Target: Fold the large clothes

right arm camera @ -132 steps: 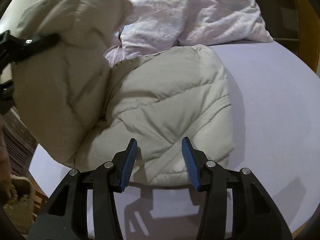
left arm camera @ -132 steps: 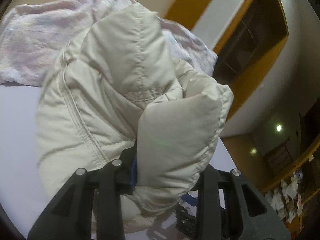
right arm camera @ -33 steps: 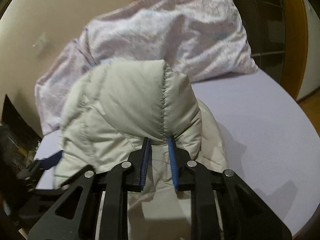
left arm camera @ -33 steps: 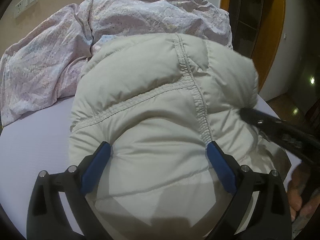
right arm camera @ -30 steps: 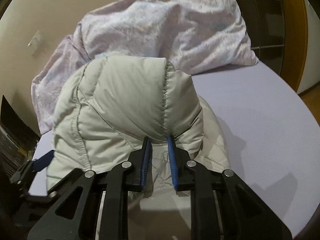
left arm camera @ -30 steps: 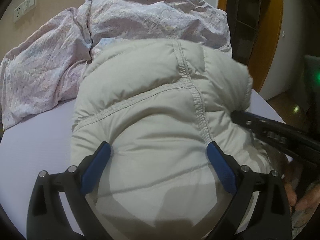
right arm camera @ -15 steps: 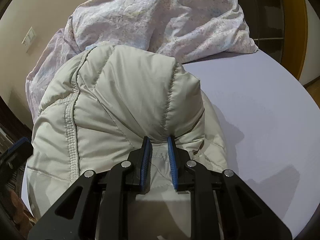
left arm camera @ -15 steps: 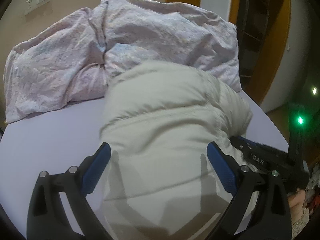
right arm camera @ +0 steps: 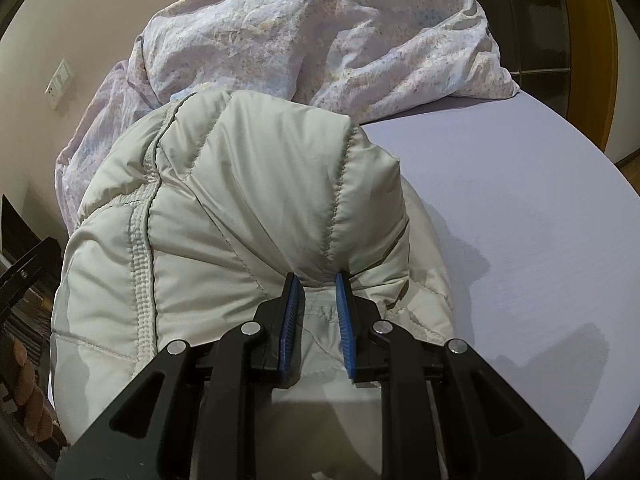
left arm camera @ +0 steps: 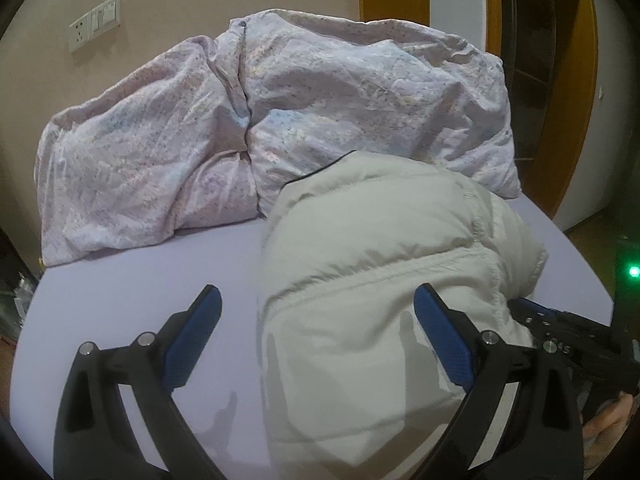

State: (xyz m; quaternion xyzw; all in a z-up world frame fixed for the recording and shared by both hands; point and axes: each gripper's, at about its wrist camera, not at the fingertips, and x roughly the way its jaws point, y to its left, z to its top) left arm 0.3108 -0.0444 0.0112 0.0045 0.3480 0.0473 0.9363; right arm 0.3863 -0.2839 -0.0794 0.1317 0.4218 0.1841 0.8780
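On the lilac bed sheet (left arm camera: 132, 292) lies a cream quilted puffer jacket (left arm camera: 372, 280), bunched into a thick mound near the bed's front edge. The right hand-held gripper (right arm camera: 317, 312) pinches a fold of the jacket's padded fabric between its blue pads (right arm camera: 290, 320), with the jacket rising directly ahead of it. The left hand-held gripper (left arm camera: 320, 340) hangs spread wide over the jacket's left edge, gripping nothing; its right finger (left arm camera: 444, 340) is over the fabric, its left one over bare sheet. Behind the jacket, against the beige wall (left arm camera: 160, 8), a crumpled floral duvet (left arm camera: 240, 120) is heaped, touching the jacket's far side.
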